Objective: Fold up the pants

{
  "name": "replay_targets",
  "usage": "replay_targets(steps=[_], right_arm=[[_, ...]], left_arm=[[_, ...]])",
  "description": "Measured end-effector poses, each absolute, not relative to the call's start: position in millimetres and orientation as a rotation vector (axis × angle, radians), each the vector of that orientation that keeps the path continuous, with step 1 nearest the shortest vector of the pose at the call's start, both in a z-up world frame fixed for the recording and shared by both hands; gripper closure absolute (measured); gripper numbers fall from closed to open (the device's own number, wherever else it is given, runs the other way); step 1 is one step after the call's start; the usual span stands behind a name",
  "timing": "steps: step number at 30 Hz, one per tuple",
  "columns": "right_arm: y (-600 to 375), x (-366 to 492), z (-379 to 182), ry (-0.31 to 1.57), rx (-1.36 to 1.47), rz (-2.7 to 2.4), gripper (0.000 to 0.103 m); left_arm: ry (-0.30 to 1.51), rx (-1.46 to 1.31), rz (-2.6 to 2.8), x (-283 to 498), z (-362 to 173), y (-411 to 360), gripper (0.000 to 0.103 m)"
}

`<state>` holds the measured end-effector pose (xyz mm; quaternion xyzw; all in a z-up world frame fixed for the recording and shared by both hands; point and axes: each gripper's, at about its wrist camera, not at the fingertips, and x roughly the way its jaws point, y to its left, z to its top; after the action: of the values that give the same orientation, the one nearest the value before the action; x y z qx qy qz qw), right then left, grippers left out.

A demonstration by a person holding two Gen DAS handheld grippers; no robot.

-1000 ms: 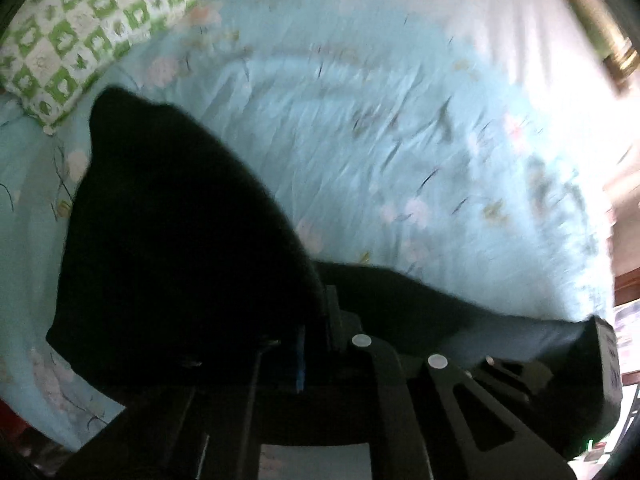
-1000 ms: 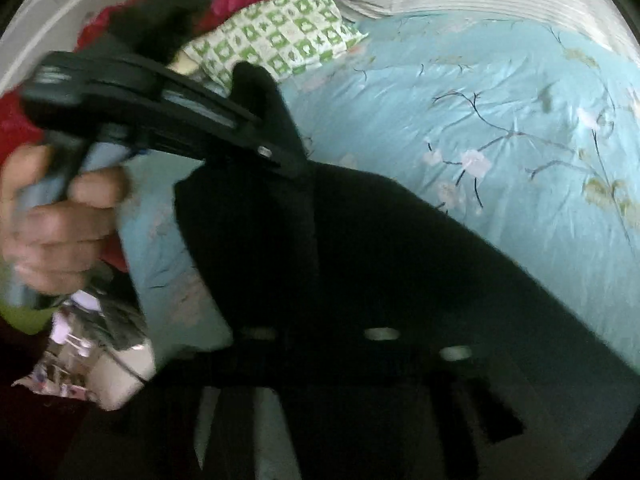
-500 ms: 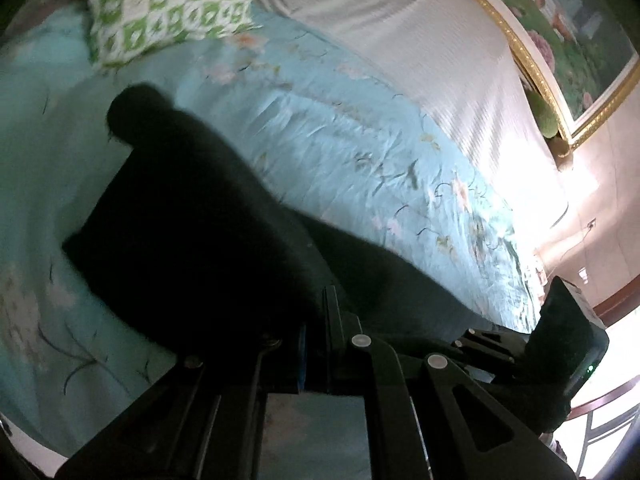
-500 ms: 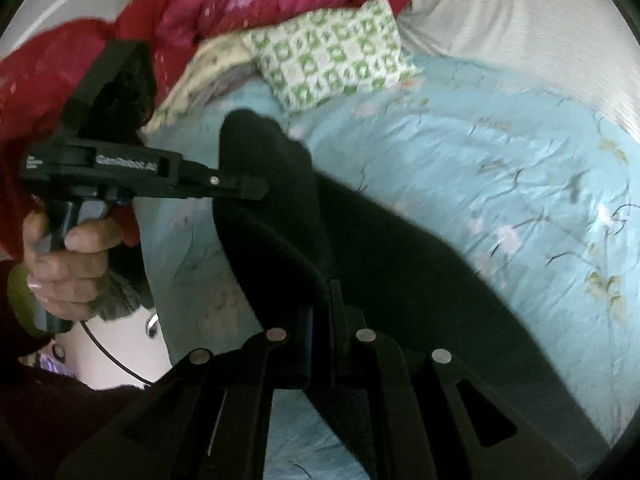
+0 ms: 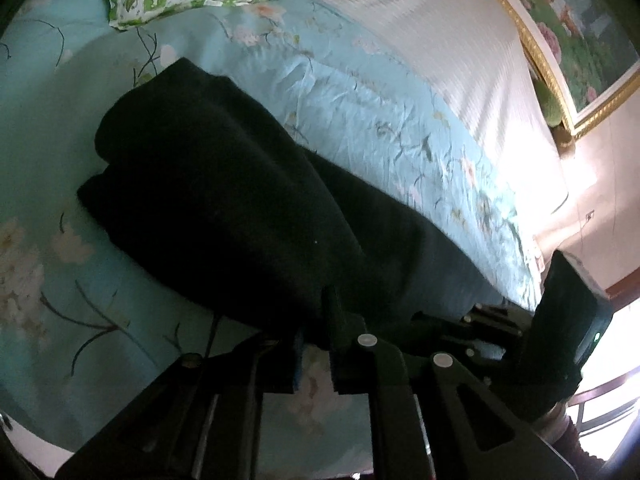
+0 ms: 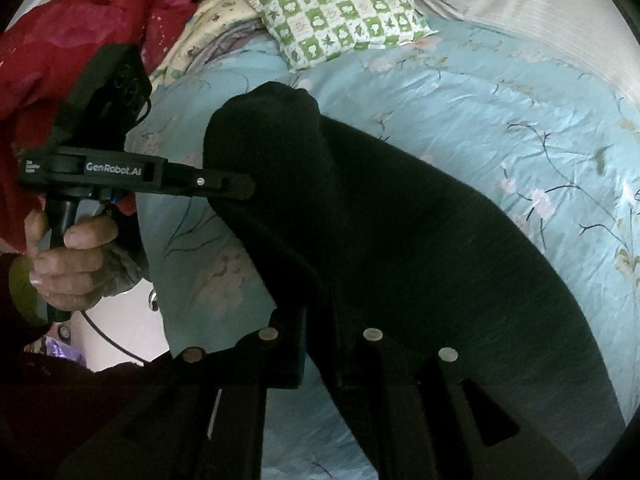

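The black pants lie on a light blue flowered bedspread, with one end folded over the rest. My left gripper is shut on the near edge of the pants. It also shows from the side in the right wrist view, pinching the pants' left edge. My right gripper is shut on the pants at their near edge. The other gripper's body shows at the right in the left wrist view.
A green and white checked pillow lies at the head of the bed. A red blanket is heaped at the left. A striped white sheet and a gold-framed picture are beyond the bedspread.
Both grippers have carried the pants' edge down and toward the bed, so the lifted fabric has dropped lower and now lies folded over. Both stay shut on the pants.
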<state>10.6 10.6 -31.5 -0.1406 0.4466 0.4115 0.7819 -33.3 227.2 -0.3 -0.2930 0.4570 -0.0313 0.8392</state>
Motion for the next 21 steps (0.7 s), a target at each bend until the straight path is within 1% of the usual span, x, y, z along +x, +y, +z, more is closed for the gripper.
replay_targets(steps=[1,2,5,7,10,15,16,17,19,21], right_arm=[[10,11,-32,0.976,-0.301,0.894,0.086],[10,11,-33,0.982,-0.299,0.892,0.082],[5,13,-31,0.991,-0.276,0.885,0.074],[0,16,-26,0.992,-0.237,0.885,0.073],[-11,27,-15,0.990,-0.162,0.864,0.070],[-27,50,9,0.993,0.021,0.892,0.068],[-28,51,13,0.993,0.037,0.915,0.066],[-26,49,16,0.996,0.037,0.930,0.059],[-21,47,20,1.016,-0.002,0.957,0.050],[-18,45,23,0.981,-0.059,0.929,0.050]], left_arm=[[0.976,-0.614,-0.060,-35,-1,228,0.083],[0.983,-0.611,-0.046,-38,-1,231,0.080],[0.976,-0.623,-0.010,-47,4,243,0.067],[0.970,-0.657,0.030,-51,7,257,0.041],[0.968,-0.726,0.093,-52,9,280,0.027],[0.975,-0.831,0.148,-47,3,309,0.027],[0.974,-0.838,0.154,-45,3,313,0.027],[0.974,-0.847,0.162,-44,2,315,0.027],[0.981,-0.860,0.161,-40,-1,318,0.027],[0.988,-0.864,0.157,-36,-2,319,0.026]])
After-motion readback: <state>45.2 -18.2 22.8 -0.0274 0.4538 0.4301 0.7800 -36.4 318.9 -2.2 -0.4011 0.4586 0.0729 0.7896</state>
